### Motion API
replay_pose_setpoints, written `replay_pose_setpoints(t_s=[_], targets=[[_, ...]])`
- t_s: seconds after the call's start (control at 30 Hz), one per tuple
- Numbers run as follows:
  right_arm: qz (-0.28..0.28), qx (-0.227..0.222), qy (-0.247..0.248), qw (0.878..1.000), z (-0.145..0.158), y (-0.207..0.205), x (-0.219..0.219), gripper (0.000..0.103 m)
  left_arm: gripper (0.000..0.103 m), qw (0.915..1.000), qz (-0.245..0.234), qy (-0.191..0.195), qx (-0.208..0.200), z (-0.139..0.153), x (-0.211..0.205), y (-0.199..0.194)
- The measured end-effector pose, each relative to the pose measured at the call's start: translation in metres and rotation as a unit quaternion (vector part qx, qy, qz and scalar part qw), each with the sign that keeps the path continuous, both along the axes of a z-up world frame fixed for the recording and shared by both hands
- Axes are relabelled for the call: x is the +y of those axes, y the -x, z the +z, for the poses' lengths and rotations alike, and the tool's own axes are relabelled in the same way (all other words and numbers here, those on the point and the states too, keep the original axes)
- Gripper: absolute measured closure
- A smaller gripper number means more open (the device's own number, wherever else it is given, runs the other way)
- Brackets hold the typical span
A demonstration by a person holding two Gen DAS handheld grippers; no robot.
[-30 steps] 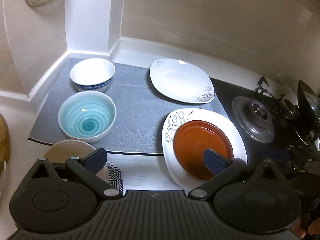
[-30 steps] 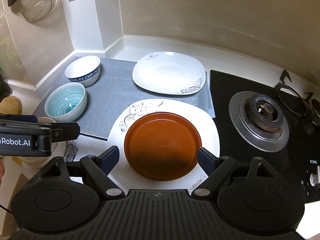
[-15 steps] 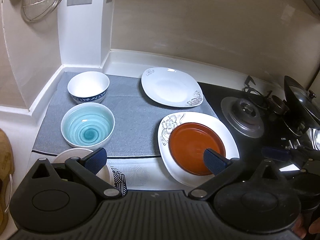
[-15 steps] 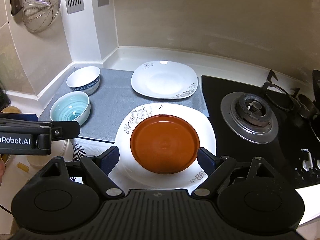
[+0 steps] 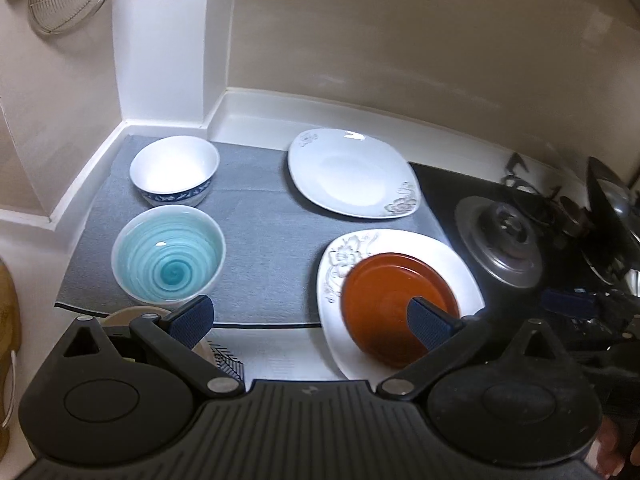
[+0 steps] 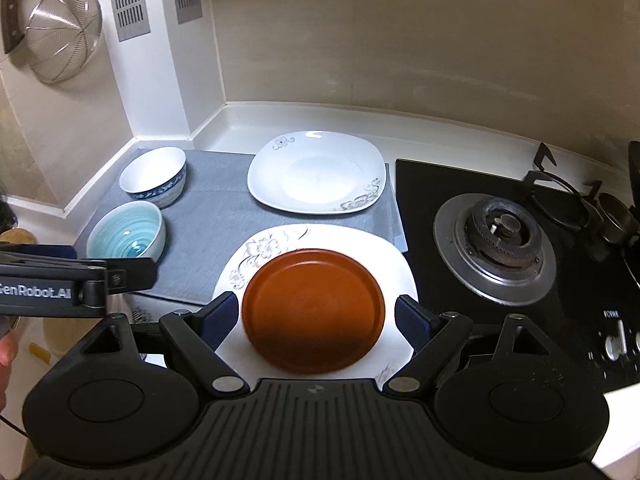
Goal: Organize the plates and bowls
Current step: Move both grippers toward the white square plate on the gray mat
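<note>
Now both grippers hang above the counter with nothing in them. The right gripper [image 6: 316, 320] has its jaws wide apart, and the brown plate [image 6: 314, 312] lies below and between its two pads, not touched by them. The left gripper [image 5: 308, 320] is also wide open and empty, over the near edge of the grey mat [image 5: 260, 240].

The brown plate sits on a white square plate [image 6: 360, 248] with a flower pattern, at the near right of the mat, just beside the gas stove [image 6: 496, 240]. A second white square plate [image 6: 316, 172] lies farther back on the mat. On the left side the blue-rimmed bowl [image 5: 174, 170] is far and the turquoise bowl [image 5: 168, 256] is near, close together but apart. Another round dish [image 5: 132, 314] is mostly hidden behind the left gripper; I cannot tell what it is.

I judge that the step in hand is to take the brown plate, probably to begin a stack. To do this well, the right gripper should come down at the plate's near rim and pinch the rim between the pads, one pad above and one under, because the plate is too wide to be taken across. The glazed rim can slip, so the grip must be firm before lifting. The lift should be straight up, so that the white plate under it is not dragged toward the stove.
</note>
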State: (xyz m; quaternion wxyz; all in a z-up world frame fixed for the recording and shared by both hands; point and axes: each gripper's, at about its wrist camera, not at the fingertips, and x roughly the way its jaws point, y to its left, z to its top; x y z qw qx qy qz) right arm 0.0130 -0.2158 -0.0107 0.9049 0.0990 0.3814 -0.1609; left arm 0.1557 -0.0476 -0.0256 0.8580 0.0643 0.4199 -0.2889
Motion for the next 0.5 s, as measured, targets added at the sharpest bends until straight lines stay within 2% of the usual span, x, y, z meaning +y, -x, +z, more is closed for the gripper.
replay_pose_setpoints(t_s=[0.23,0.5], targets=[[0.009,-0.002,-0.022,1.0,-0.007,-0.029,-0.03,0.016,0.0,0.9988,0.044,-0.013,0.013,-0.005,-0.013,-0.027],[0.012,-0.009,-0.032,0.999,-0.013,-0.049,-0.06,0.016,0.0,0.9968,0.072,-0.03,0.021,-0.011,-0.036,-0.052]])
